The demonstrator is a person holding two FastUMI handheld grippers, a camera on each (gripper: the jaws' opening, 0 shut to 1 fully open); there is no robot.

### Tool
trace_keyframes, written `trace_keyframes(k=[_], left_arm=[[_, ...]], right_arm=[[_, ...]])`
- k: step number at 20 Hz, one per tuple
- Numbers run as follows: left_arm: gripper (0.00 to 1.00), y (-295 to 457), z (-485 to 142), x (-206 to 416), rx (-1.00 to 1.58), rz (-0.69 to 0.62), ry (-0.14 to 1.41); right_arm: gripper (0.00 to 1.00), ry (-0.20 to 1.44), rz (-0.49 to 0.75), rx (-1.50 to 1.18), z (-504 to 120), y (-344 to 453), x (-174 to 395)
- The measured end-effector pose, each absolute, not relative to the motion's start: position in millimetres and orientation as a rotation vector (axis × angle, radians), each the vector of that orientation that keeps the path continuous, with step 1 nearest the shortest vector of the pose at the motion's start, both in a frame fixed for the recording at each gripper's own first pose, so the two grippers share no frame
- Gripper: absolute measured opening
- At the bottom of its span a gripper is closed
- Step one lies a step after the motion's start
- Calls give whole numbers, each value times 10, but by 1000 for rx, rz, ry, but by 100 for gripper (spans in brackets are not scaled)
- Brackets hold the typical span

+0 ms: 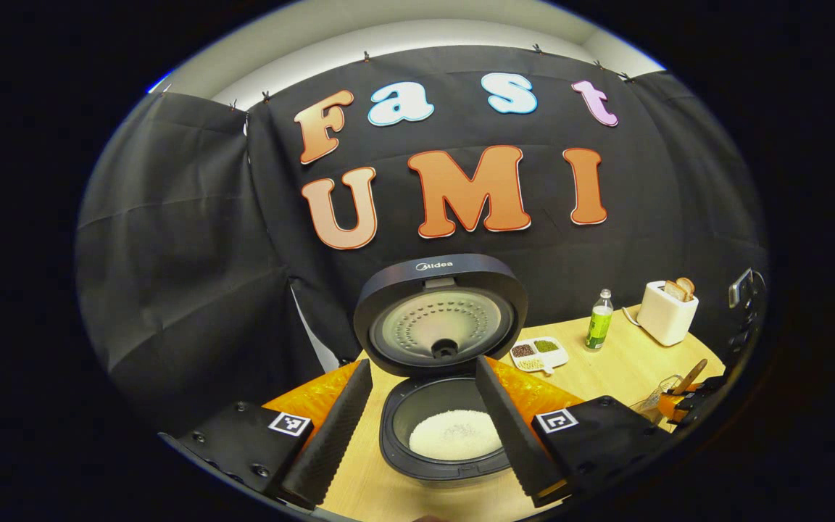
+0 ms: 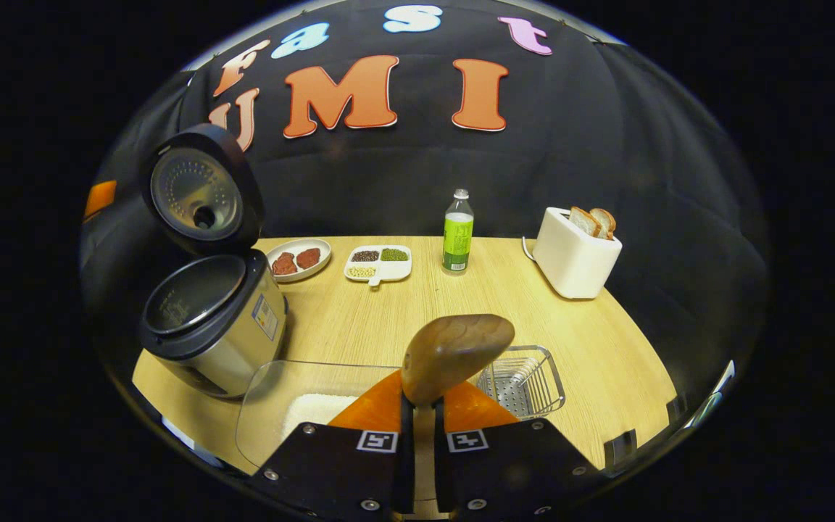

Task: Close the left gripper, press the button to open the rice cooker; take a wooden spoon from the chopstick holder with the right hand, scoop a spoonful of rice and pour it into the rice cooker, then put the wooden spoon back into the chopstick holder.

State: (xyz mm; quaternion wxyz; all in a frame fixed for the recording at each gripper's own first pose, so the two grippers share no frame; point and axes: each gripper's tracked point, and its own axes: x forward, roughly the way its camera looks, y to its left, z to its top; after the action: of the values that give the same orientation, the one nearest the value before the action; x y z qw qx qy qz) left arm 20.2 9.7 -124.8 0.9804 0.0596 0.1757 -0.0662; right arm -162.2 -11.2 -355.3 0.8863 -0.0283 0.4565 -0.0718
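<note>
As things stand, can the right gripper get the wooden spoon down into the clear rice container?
Probably yes. The right gripper is shut on the wooden spoon, and the clear rice container lies open-topped just below and beside it, with nothing between them.

This is a staged recording booth, not a real kitchen: black cloth walls [image 2: 606,145] clipped up under a pale ceiling close in a single wooden table [image 2: 606,348]. On it sit kitchen props: an open rice cooker [image 2: 207,319] at the left, a toaster [image 2: 573,261] holding bread slices at the far right, a bottle [image 2: 457,235] and small dishes of food [image 2: 381,262] along the far edge.
</note>
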Motion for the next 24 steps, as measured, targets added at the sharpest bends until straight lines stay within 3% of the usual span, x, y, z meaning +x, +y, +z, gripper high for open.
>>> trace_keyframes(k=[8,15,24], left_arm=[[97,156,-1363,284,152,-167,373],[99,218,-1434,323,167,-188,382],[99,282,-1466,368,163,-189,385]], right_arm=[[11,883,-153,-206,-3758,84,-1672],[11,934,-204,-16,-3870,212,-1740],[11,1022,-81,216,-3887,705,-1720]])
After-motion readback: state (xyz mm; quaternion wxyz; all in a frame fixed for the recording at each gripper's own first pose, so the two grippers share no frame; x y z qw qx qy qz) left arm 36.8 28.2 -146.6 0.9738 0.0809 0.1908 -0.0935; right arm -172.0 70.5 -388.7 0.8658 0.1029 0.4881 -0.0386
